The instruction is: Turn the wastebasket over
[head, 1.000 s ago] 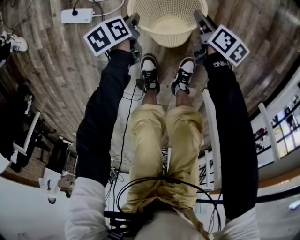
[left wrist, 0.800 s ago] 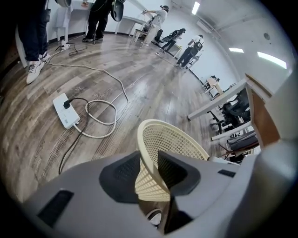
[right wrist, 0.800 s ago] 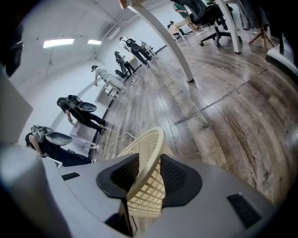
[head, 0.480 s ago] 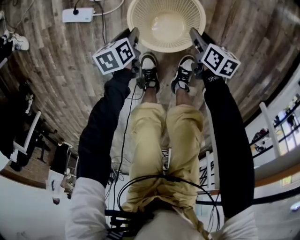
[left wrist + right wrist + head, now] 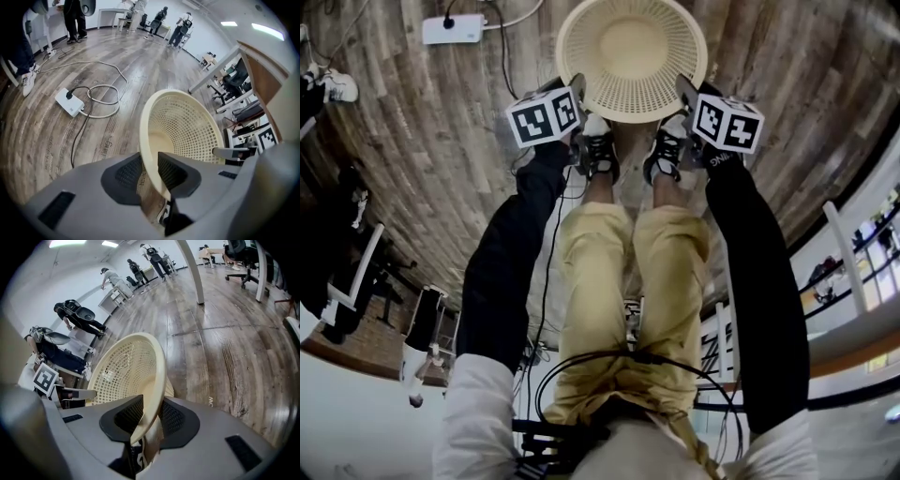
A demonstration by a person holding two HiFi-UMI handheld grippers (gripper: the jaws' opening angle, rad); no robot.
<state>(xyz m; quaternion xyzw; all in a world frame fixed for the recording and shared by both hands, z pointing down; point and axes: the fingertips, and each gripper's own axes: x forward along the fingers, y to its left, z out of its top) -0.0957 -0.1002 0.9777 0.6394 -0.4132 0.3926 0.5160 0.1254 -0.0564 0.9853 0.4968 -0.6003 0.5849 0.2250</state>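
Right now the cream wastebasket [image 5: 630, 56] is between the two grippers, just past the person's black and white shoes [image 5: 598, 152]. Its open mouth faces up, so you can look down to its round bottom. Its near edge covers the tips of the shoes. Its sides are full of little holes.

The left gripper [image 5: 149, 169] has the left side of the rim between its two dark pads. The pads squeeze it in a narrow grip. The right gripper [image 5: 146, 416] has the right side of the rim between its pads too, and its jaws are closing on it. Both grippers point down. A cube [image 5: 546, 117] with black and white squares sits on the left gripper. Another cube [image 5: 727, 123] sits on the right one.

I think the basket is lifted a bit off the brown wood floor [image 5: 412, 141], but that is hard to tell from above. Far to the left, a white power strip [image 5: 453, 30] lies on the floor. Some people [image 5: 150, 256] stand far away in the room.
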